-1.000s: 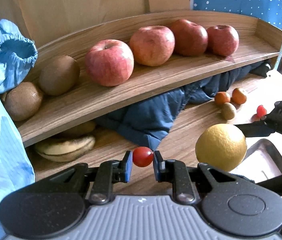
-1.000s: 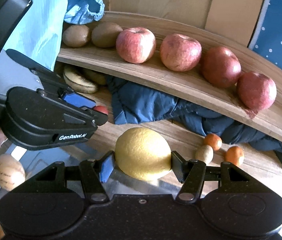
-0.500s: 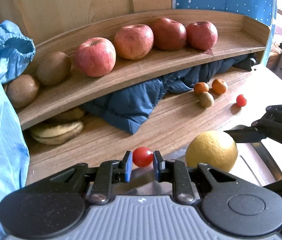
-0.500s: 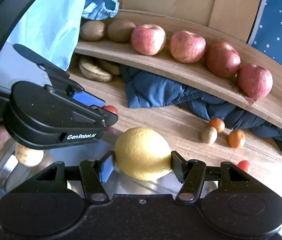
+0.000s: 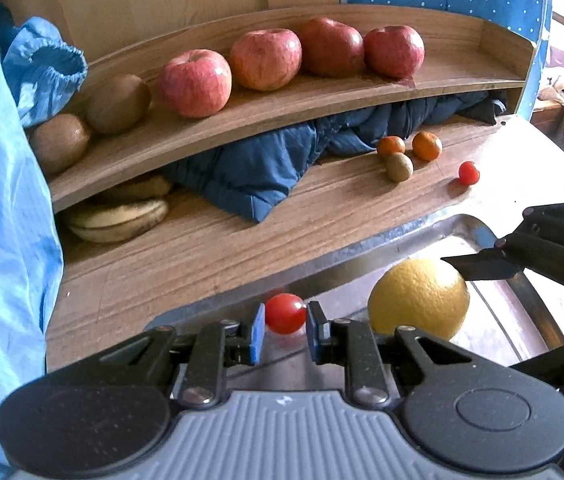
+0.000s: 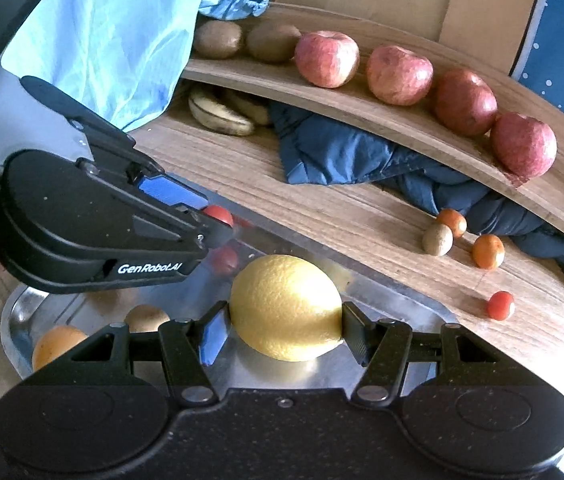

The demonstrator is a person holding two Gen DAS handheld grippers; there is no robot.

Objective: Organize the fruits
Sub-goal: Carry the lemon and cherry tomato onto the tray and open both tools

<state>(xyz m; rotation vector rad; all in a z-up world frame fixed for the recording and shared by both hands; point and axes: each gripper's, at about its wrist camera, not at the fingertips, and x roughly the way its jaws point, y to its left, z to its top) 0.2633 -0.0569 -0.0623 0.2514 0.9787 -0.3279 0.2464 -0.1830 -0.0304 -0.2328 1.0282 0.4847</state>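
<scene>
While both grippers are pulling back from the shelf (image 5: 282, 112), they are coming over the tray (image 6: 422, 312): the right gripper (image 6: 282, 330) is clamped on the lemon (image 6: 286, 308), the left gripper (image 5: 282, 330) pinching 1 tomato (image 5: 285, 313), likely nearing release.

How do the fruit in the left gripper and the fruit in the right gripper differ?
The small red cherry tomato is glossy and smooth; the large yellow lemon is dimpled and matte. The tomato needs a narrow left gripper gap, the lemon a wide right gripper one. Both hang over the steel tray.
</scene>
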